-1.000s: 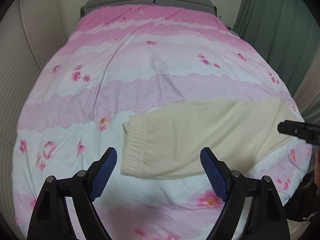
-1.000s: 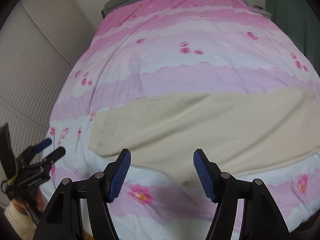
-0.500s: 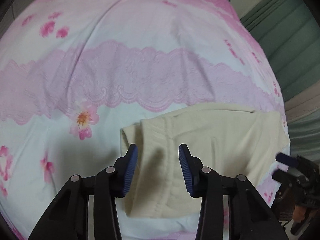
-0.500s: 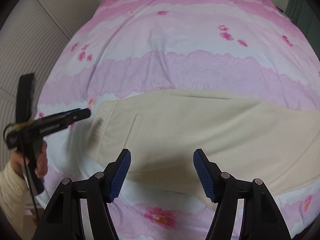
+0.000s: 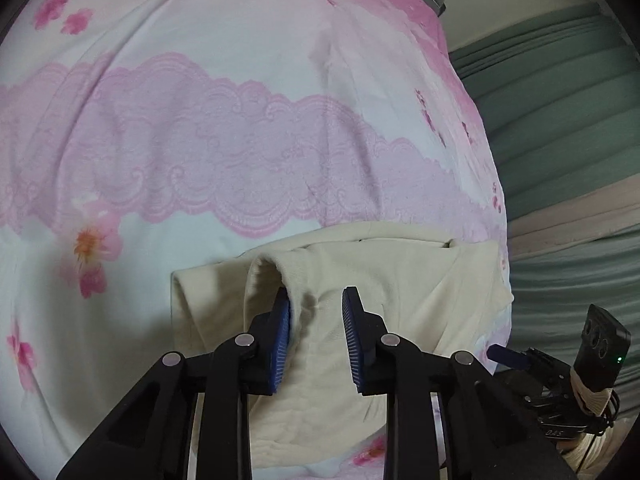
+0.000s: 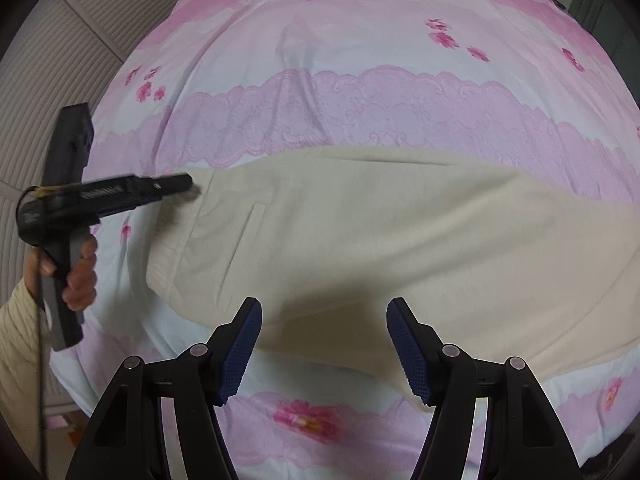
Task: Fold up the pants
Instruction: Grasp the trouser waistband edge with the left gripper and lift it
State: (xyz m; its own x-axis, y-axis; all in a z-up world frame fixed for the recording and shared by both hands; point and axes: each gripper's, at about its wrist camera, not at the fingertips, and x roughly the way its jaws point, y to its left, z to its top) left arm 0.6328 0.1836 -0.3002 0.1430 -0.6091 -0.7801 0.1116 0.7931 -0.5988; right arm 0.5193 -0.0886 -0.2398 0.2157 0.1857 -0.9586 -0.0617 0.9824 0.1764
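Cream pants (image 5: 400, 280) lie flat across a pink flowered bed cover (image 5: 200, 140), waistband to the left. My left gripper (image 5: 316, 320) points down on the waistband corner with its jaws closing. A rucked ridge of cloth stands between the pads and curls over the left one; a gap still shows at the right pad. In the right wrist view the pants (image 6: 380, 232) spread across the middle, and the left gripper (image 6: 188, 184) touches their waistband corner, held by a hand (image 6: 80, 276). My right gripper (image 6: 324, 340) hangs open just above the pants' near edge, gripping nothing.
The bed cover (image 6: 360, 100) stretches far behind the pants. A green curtain (image 5: 560, 100) hangs along the bed's right side. Slatted pale panels (image 6: 80, 40) stand to the left. The right gripper's (image 5: 504, 354) blue tip shows at the pants' far end.
The left gripper dropped onto the waistband corner and its jaws narrowed from wide to a small gap, rucking the cloth. The right gripper sank toward the pants' near edge, jaws unchanged.
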